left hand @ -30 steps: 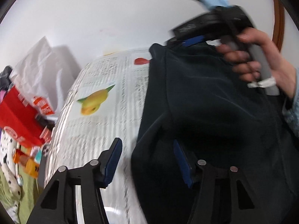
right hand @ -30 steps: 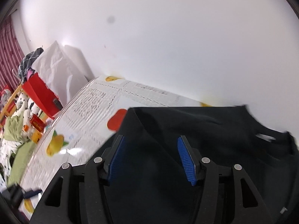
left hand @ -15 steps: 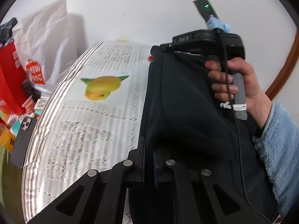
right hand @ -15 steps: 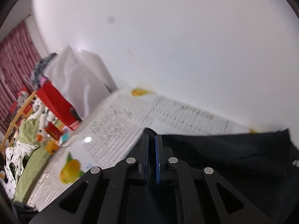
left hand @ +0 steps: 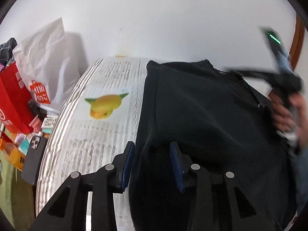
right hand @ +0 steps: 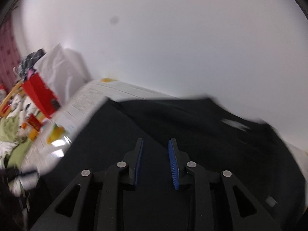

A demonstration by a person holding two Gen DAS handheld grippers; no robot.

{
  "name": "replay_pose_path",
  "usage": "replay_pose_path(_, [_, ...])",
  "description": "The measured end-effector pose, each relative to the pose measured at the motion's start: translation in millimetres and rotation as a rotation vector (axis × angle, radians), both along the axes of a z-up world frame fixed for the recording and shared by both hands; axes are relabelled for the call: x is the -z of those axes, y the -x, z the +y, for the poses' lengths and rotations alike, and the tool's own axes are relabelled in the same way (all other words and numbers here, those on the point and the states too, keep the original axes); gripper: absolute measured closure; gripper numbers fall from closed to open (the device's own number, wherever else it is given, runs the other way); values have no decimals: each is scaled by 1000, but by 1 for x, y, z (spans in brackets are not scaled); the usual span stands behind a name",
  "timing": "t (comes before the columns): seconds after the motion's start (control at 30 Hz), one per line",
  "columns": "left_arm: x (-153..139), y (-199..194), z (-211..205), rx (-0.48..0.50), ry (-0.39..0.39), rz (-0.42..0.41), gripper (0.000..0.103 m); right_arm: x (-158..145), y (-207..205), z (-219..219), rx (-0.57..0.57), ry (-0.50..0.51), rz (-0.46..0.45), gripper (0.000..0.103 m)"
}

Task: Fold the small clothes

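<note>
A dark navy garment [left hand: 202,105] lies folded on the table [left hand: 100,150], which is covered with a newspaper-print cloth. My left gripper [left hand: 152,144] hangs over the garment's near left edge. Its jaws are opening, and the fold of cloth stands loosely between the blue pads [left hand: 128,159] without being pressed. In the right wrist view the same garment [right hand: 192,119] fills the lower frame. My right gripper [right hand: 156,140] hovers above it with jaws opening and nothing between them. A hand [left hand: 284,113] holding that gripper is blurred at the right edge.
A white shopping bag [left hand: 48,57] and a red bag [left hand: 13,96] stand left of the table. A dark phone [left hand: 32,159] and small clutter lie beside the table's left edge. A white wall runs behind. A yellow fruit picture [left hand: 105,105] is printed on the cover.
Half a second ago both grippers were shut on the garment's edge; now both have let go and their jaws stand apart. The right gripper has swung away to the right.
</note>
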State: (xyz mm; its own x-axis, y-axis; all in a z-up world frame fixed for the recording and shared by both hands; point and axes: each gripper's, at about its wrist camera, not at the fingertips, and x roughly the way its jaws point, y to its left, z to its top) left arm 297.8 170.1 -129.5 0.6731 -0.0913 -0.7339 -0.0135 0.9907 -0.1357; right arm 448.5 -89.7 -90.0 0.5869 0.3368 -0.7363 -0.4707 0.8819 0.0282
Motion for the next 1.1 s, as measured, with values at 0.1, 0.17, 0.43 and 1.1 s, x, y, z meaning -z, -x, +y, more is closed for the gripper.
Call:
replay_pose_path(0.1, [8, -20, -1, -29, -60, 24, 68, -12, 27, -79, 129, 54, -27, 64])
replay_pose_path(0.17, [17, -28, -2, -42, -76, 88, 68, -16, 46, -131, 225, 120, -43, 51])
replay_pose_path(0.43, [15, -14, -10, -57, -70, 118, 59, 11, 106, -198, 318, 58, 46, 30])
replay_pose_path(1.1, [24, 30, -20, -56, -72, 142, 54, 44, 116, -233, 438, 77, 49, 74])
